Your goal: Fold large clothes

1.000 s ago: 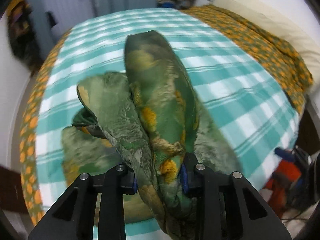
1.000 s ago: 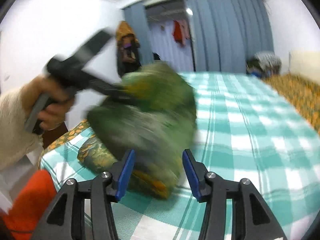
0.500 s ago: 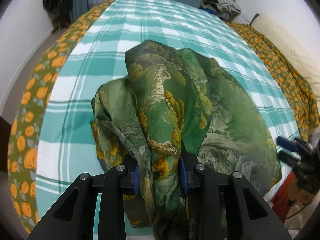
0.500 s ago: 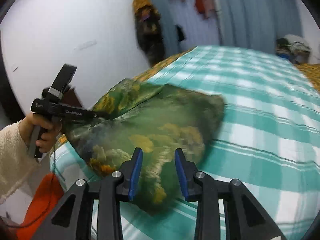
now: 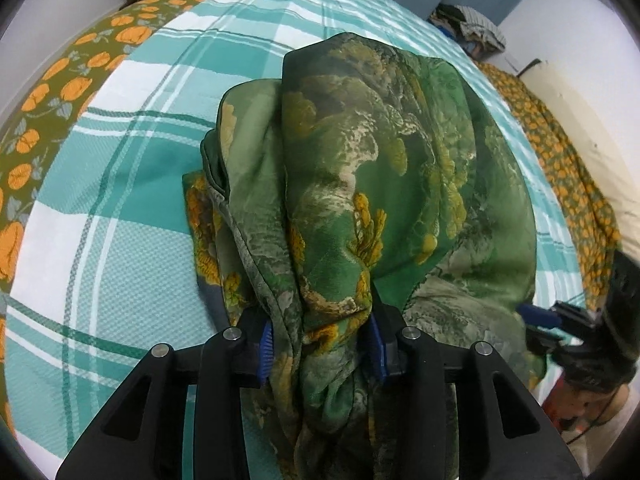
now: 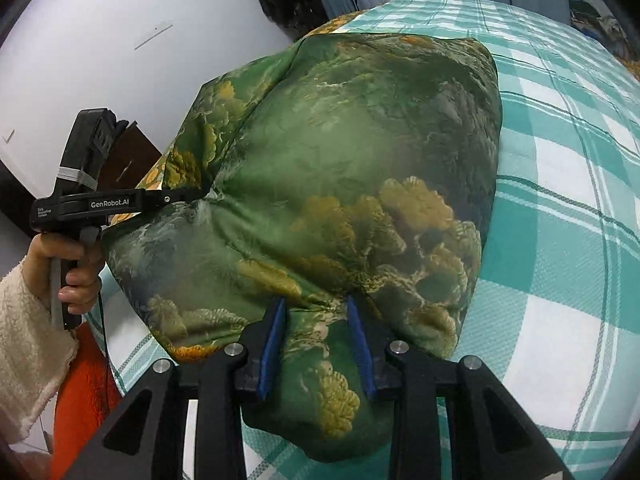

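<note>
A green garment (image 5: 380, 160) with yellow and grey print lies bunched and draped over the teal checked bed cover (image 5: 120, 220). My left gripper (image 5: 320, 344) has a thick fold of it between its blue pads, and its jaws are opening. In the right wrist view the garment (image 6: 340, 160) billows wide over the bed cover (image 6: 560, 280). My right gripper (image 6: 316, 340) pinches its near edge. The left gripper (image 6: 200, 196) grips the cloth's left corner there, held by a hand (image 6: 76, 272) in a cream sleeve. The right gripper (image 5: 532, 314) shows at the far right edge of the left wrist view.
An orange-flowered blanket (image 5: 40, 120) borders the bed on the left and also lies along the right (image 5: 560, 160). A pile of clothes (image 5: 472, 28) sits at the far end. A white wall (image 6: 80, 40) and brown furniture (image 6: 128, 152) stand left of the bed.
Both grippers have come down toward the bed with the garment, which now spreads wider over the cover. The right jaws have narrowed onto the cloth's edge.
</note>
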`<action>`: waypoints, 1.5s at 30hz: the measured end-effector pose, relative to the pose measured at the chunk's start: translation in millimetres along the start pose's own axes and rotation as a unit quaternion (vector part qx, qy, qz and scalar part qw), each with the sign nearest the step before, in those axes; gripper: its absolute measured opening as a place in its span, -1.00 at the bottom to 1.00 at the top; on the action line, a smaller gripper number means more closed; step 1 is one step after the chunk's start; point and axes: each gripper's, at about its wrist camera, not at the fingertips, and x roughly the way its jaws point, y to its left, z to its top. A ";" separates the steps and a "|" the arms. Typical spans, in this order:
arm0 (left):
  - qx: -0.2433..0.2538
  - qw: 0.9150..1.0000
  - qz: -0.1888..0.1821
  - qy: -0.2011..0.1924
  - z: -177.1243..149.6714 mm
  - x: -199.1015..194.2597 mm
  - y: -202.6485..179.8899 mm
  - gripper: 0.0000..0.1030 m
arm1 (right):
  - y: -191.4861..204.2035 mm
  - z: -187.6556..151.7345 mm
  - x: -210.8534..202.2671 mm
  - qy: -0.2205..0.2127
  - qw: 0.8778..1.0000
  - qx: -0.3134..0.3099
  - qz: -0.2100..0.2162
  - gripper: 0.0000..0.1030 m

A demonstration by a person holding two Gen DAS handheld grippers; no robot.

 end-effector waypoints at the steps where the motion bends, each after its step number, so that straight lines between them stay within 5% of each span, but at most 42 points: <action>1: -0.007 1.000 -0.007 -0.002 -0.9 0.4 3.4 -0.26 | 3.1 9.3 -6.7 0.011 1.000 0.002 0.001 -0.38; 8: -0.032 0.999 -0.031 -0.012 -12.4 0.6 19.0 -0.22 | 18.0 104.8 -14.6 -0.026 0.999 0.007 -0.024 -0.34; 12: -0.030 0.999 -0.031 -0.011 -14.5 0.6 20.3 -0.22 | 12.7 154.9 27.1 -0.029 0.999 0.025 -0.027 -0.34; 15: -0.034 0.999 -0.031 -0.013 -15.3 2.1 21.7 -0.22 | 8.6 172.5 82.7 0.013 0.999 0.030 -0.025 -0.34; 19: -0.043 0.998 -0.035 -0.016 -18.4 6.1 25.8 -0.22 | 3.3 166.4 125.9 0.057 0.996 0.022 -0.061 -0.34; 24: -0.037 0.999 -0.038 -0.015 -21.8 2.7 24.9 -0.21 | 7.7 156.0 95.5 0.036 0.998 0.022 -0.055 -0.34; 35: -0.041 0.998 -0.043 -0.021 -22.2 5.0 26.4 -0.19 | 41.5 -20.4 -43.6 -0.044 0.997 -0.036 -0.060 -0.34; 41: -0.043 0.998 -0.031 -0.022 -18.1 8.2 22.1 -0.17 | 27.5 -25.3 2.6 -0.004 0.997 -0.027 -0.073 -0.34; 45: -0.055 0.998 -0.032 -0.021 -16.6 5.3 22.0 -0.16 | 41.4 -10.6 -5.3 0.016 0.994 -0.044 -0.102 -0.34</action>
